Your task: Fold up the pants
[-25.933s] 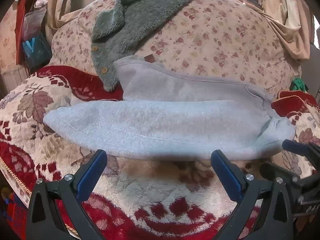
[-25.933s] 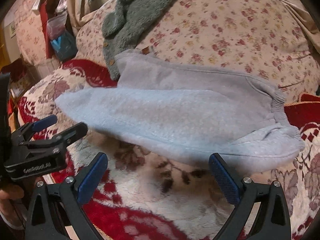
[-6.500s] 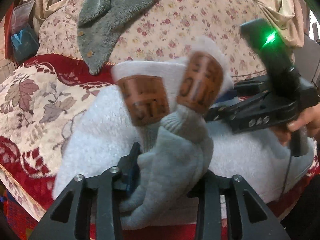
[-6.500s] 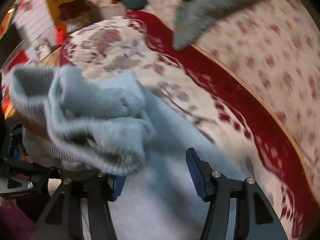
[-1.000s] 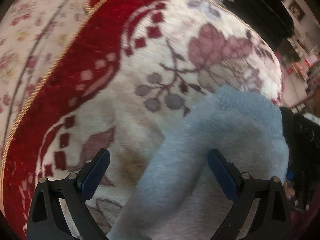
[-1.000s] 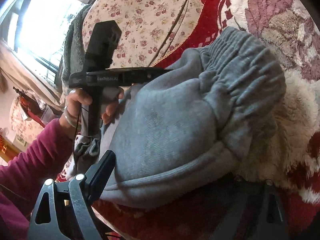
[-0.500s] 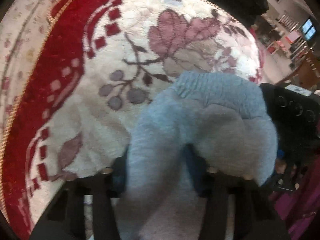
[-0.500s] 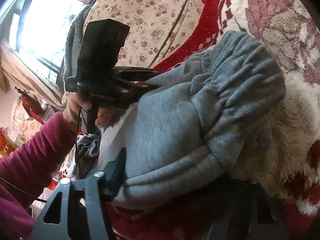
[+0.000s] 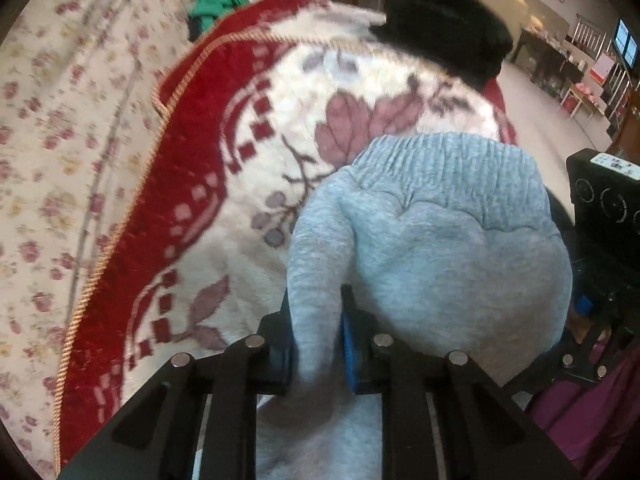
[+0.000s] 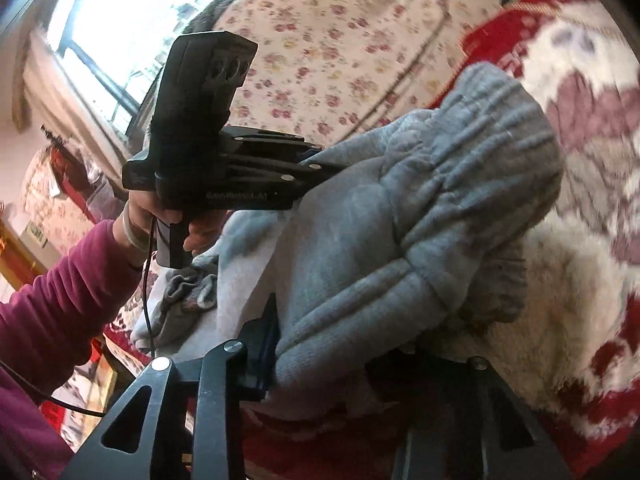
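Observation:
The grey fleece pants (image 9: 432, 240) lie bunched on the red-and-white blanket, ribbed waistband (image 9: 444, 156) on top. My left gripper (image 9: 316, 344) is shut on a fold of the pants, the blue pads pinching the cloth. In the right wrist view the pants (image 10: 400, 216) fill the middle, and my right gripper (image 10: 340, 344) is closed on their near edge; its right finger is hidden under the cloth. The left gripper (image 10: 312, 168) shows there too, held by a hand, clamped on the far side of the waistband.
A floral blanket (image 9: 248, 184) covers the sofa seat and a flowered cover (image 10: 340, 40) its back. A black garment (image 9: 444, 40) and a green item (image 9: 216, 4) lie at the far end. A person's magenta sleeve (image 10: 60, 300) is at the left.
Both grippers were open around the waistband a second ago and have closed on the cloth. The pants' waist end has lifted a little and the views have shifted.

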A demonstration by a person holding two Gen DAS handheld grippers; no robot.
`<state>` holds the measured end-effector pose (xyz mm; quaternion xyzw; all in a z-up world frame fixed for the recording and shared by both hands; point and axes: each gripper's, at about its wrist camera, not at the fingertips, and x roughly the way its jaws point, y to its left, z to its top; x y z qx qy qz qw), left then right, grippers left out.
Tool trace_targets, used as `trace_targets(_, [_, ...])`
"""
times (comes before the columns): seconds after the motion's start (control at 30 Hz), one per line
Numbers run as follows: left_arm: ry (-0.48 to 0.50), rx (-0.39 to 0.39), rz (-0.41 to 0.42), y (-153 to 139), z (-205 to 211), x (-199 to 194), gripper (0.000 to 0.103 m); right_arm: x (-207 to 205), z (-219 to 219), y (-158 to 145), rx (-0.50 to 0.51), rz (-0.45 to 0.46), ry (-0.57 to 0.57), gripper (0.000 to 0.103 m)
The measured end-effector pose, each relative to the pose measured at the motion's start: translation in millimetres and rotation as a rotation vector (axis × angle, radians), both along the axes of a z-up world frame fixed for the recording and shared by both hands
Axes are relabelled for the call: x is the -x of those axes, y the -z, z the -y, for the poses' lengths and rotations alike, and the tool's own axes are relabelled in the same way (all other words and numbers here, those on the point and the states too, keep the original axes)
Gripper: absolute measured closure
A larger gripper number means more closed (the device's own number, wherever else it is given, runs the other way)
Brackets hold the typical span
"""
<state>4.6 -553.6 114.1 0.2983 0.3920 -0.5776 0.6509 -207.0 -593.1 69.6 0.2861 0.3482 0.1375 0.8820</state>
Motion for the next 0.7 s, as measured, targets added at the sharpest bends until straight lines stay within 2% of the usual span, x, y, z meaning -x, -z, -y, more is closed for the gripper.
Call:
trace_targets(0.27, [-0.093, 0.092, 0.069, -53.3, -54.4, -2.0, 0.086, -12.7, -33.0, -50.2, 0.084, 0.095, -0.069, 0.066])
trace_targets(0.43, [-0.201, 0.158, 0.085, -81.0, -118.1, -7.7, 0.088, -29.4, -71.1, -81.3, 0.143, 0.16, -0.146, 0.066])
trace_targets(0.63, [-0.34, 0.218, 0.076, -90.5, -197.4, -15.0, 0.09, -53.0, -134.2, -100.3, 0.225, 0.205, -0.271, 0.069])
trace_targets(0.7, [-0.411, 0.254, 0.051, -88.5, -235.8, -20.0, 0.09, -61.0, -159.1, -104.6, 0.259, 0.22, -0.324, 0.07])
